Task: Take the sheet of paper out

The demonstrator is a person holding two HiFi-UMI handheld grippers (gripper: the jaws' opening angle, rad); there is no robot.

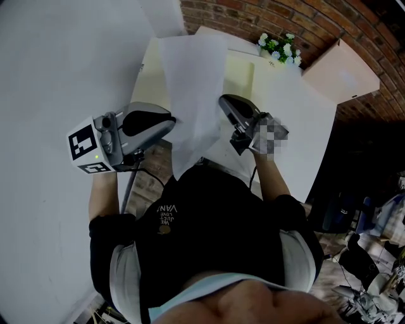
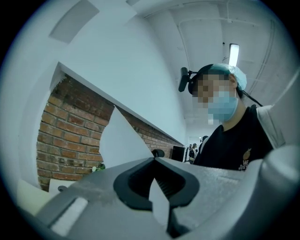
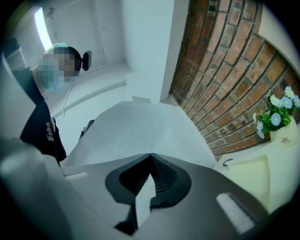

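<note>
1. Between the two grey jaws of the left gripper (image 2: 153,159) we saw a strip of the thin white sheet of paper (image 2: 121,140). The jaws were pressed together on it, and the sheet rose past their tips as a pointed flap.
2. At the right gripper (image 3: 150,155) we found the same. Its jaws were clamped tight on the sheet's opposite edge, with a sliver of paper showing in the dark notch behind the tips.
3. From the head view, we noted the two grippers pointing inward toward each other, one at each side edge. The sheet was held up between them in front of the person's black shirt (image 1: 209,215), with its far end reaching out over the table.
4. On the left gripper we saw the white cube with black square markers (image 1: 88,150) facing up at the camera.
5. Beyond the sheet lay the white tabletop (image 1: 297,107) with a pale yellow flat folder (image 1: 240,69) on it, partly hidden by the paper. We could not tell whether the sheet's far end touched the folder.
6. At the table's far edge stood a small white pot of white flowers (image 1: 278,47), just beside the red brick wall (image 1: 266,16).
</note>
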